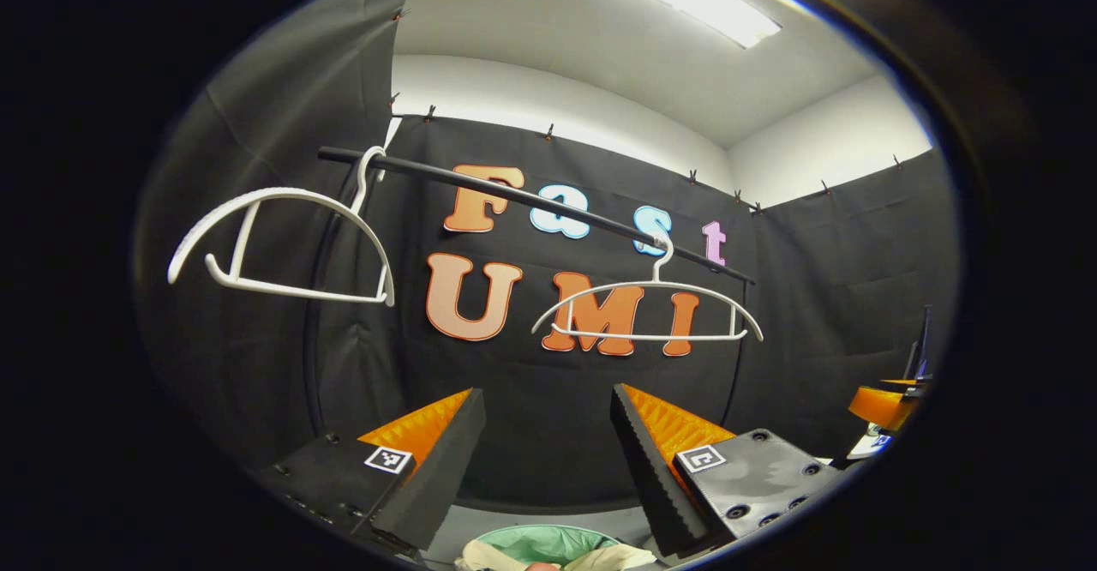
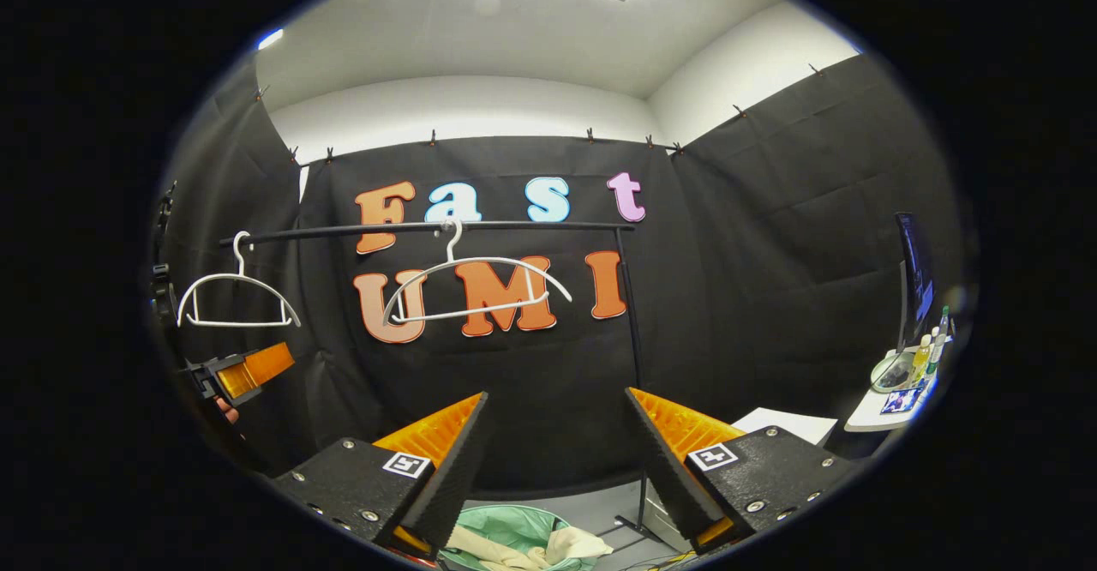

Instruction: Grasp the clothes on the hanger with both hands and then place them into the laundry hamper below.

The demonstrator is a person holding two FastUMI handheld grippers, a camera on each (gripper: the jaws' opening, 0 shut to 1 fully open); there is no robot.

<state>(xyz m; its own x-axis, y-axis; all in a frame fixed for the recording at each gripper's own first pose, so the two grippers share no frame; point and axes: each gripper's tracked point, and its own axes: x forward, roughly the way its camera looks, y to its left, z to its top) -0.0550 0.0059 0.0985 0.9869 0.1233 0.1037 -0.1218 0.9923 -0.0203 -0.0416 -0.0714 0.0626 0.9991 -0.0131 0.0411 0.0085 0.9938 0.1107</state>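
Left claw (image 1: 548,459): fingers spread wide apart, nothing between them. It points at the black rail (image 1: 531,202) and the cloth wall behind it.

Right claw (image 2: 557,459): fingers likewise spread wide, holding nothing. It points at the same rail from farther back.

Clothes: a pale, cream-coloured garment (image 2: 523,547) lies in the laundry hamper (image 2: 514,524), a round container lined in light green. In the right gripper view the hamper sits at the bottom edge, directly below the gap between the right claw's fingers, with the garment draped across its opening and over its right rim. In the left gripper view the hamper (image 1: 548,541) sits at the bottom edge below the gap of the left claw, with the garment (image 1: 600,558) bunched along its near rim. Neither claw touches the garment; both are above it and well clear.

Hangers: two white hangers hang bare on the rail. In the left gripper view one hanger (image 1: 283,245) is at the rail's left end, tilted, and the second hanger (image 1: 647,309) is near the right end.

In the right gripper view the left claw (image 2: 248,372) shows at the left edge, below the left-end hanger.

A table (image 2: 891,408) with bottles stands at the right edge.
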